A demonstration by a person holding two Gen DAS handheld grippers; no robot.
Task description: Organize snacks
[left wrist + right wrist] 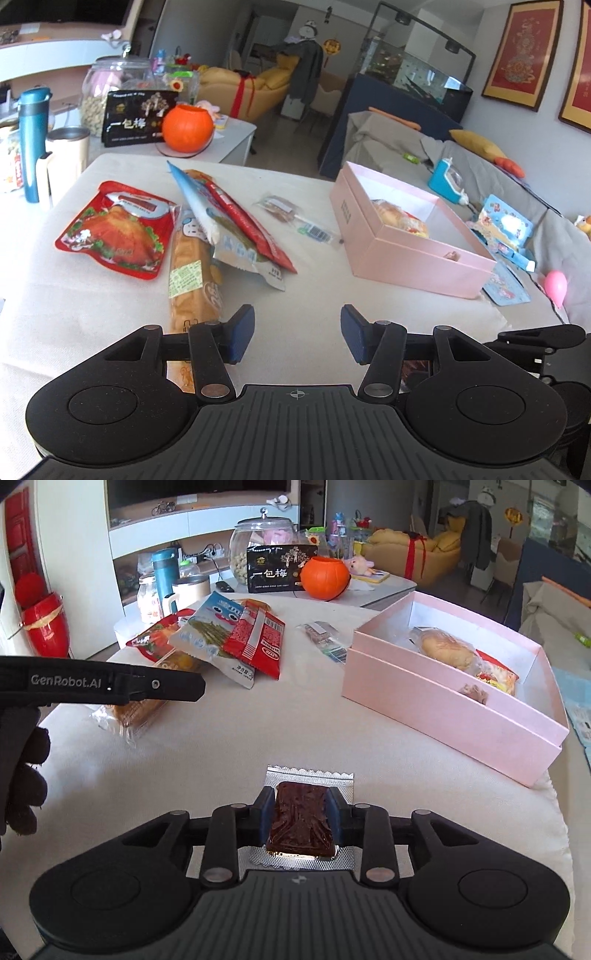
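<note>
On the table (221,746), five loose packets (one box (454,716)).

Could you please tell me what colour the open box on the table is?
The box is pale pink outside, white inside; the right wrist view shows it best.

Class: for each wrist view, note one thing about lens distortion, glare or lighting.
Left wrist view: fisheye bends the table edge and the wall frames; daylight washes out the near-left corner. Right wrist view: the pink box edges bow; glare glints off the foil snack packet in the right gripper.
</note>
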